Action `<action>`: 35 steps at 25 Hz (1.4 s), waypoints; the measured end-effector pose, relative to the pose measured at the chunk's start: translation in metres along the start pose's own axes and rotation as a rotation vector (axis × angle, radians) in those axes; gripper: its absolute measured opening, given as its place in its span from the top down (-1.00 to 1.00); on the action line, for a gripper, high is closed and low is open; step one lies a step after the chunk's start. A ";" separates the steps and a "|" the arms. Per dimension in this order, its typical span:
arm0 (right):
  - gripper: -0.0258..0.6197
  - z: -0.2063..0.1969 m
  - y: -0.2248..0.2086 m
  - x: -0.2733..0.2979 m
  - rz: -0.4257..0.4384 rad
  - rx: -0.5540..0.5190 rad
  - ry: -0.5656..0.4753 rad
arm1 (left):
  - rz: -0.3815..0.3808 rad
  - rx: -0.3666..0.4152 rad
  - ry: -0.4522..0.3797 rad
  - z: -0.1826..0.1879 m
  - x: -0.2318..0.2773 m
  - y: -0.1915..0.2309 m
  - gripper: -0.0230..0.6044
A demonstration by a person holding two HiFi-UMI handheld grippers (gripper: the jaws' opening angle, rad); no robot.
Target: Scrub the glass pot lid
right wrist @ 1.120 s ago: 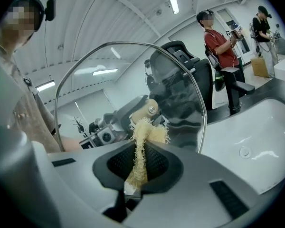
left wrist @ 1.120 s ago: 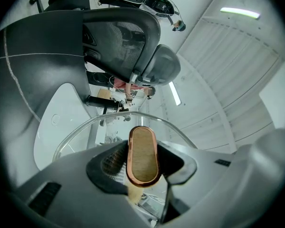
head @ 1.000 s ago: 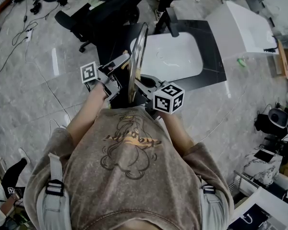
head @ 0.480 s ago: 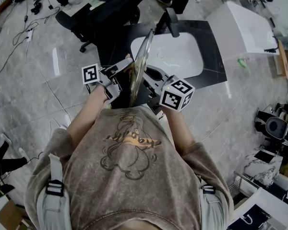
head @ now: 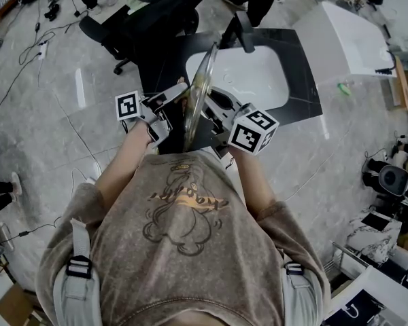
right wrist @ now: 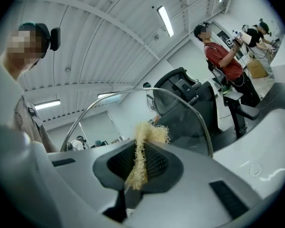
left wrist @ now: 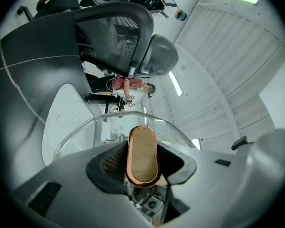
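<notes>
The glass pot lid [head: 198, 87] stands on edge between my two grippers, above the near end of the white sink [head: 255, 80]. My left gripper [head: 179, 98] is shut on the lid's oval wooden knob [left wrist: 142, 155], which has a copper rim; the lid's steel rim [left wrist: 80, 129] arcs behind it. My right gripper [head: 213, 109] is shut on a pale yellow fibrous scrubber [right wrist: 143, 148], whose frayed tip lies against the glass lid [right wrist: 180, 113] on the side away from the knob.
The sink is set in a black counter [head: 302, 87] with a black faucet [head: 239, 27] at its far end. Black office chairs [head: 146, 5] stand beyond it, a white cabinet [head: 347, 36] to the right. Cables cross the floor at left. A person in red [right wrist: 223, 56] stands nearby.
The lid's top edge has leaned to the right, over the sink. My right gripper has shifted right and a little away from the body. The left gripper has barely moved.
</notes>
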State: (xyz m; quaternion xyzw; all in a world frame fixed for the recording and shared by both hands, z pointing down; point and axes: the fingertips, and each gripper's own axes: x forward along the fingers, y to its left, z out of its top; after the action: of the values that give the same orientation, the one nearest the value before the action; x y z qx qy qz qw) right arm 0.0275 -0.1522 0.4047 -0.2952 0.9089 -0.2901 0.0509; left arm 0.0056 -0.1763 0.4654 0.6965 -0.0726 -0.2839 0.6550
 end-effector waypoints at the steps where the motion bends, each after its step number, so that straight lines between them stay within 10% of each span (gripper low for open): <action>1: 0.80 0.001 -0.001 -0.002 0.001 -0.002 -0.004 | 0.003 0.006 -0.004 0.001 -0.001 0.000 0.36; 18: 0.80 -0.003 -0.093 -0.083 -0.292 0.033 -0.055 | 0.086 0.148 -0.074 0.040 -0.043 -0.011 0.36; 35: 0.80 -0.025 -0.101 -0.088 -0.340 0.060 -0.030 | 0.778 1.017 0.305 0.045 -0.042 0.021 0.35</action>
State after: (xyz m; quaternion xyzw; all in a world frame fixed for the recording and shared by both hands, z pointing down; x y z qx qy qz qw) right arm 0.1442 -0.1567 0.4748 -0.4472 0.8359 -0.3172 0.0235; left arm -0.0452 -0.1985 0.4986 0.8744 -0.3508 0.1451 0.3021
